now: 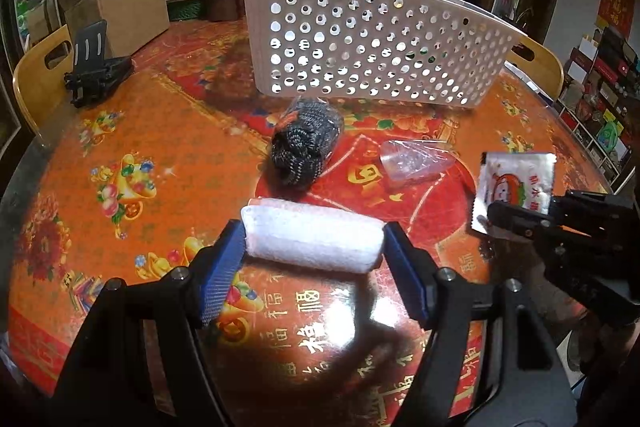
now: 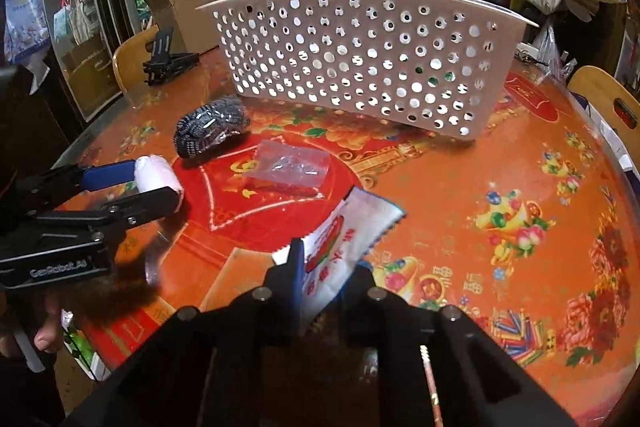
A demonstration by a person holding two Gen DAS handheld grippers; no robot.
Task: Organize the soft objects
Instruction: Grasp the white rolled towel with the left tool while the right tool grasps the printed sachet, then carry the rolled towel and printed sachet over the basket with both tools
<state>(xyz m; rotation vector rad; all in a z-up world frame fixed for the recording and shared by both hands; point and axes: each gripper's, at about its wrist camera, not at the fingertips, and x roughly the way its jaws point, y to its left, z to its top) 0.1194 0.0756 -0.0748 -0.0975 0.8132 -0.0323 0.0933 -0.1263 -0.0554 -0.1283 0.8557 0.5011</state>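
The left gripper (image 1: 314, 247) has its blue ribbed pads pressed on the two ends of a white roll (image 1: 312, 241), a soft, fuzzy cylinder lying low in the middle of the left wrist view. The right gripper (image 2: 320, 267) is pinched nearly closed on a flat white sachet (image 2: 352, 231) with a serrated edge and red print, which stands tilted above the table (image 2: 460, 195); no earlier view is given to compare.

The table is glossy, covered in an orange and red printed cloth. Mid-frame lies a dark knitted bundle (image 1: 306, 143) in clear wrap, and to its right a crumpled clear plastic bag (image 1: 416, 163). Behind them, in the upper centre, stands a white plastic basket (image 1: 372, 43) with round holes. A black folding stand (image 1: 94, 67) sits at the left edge.
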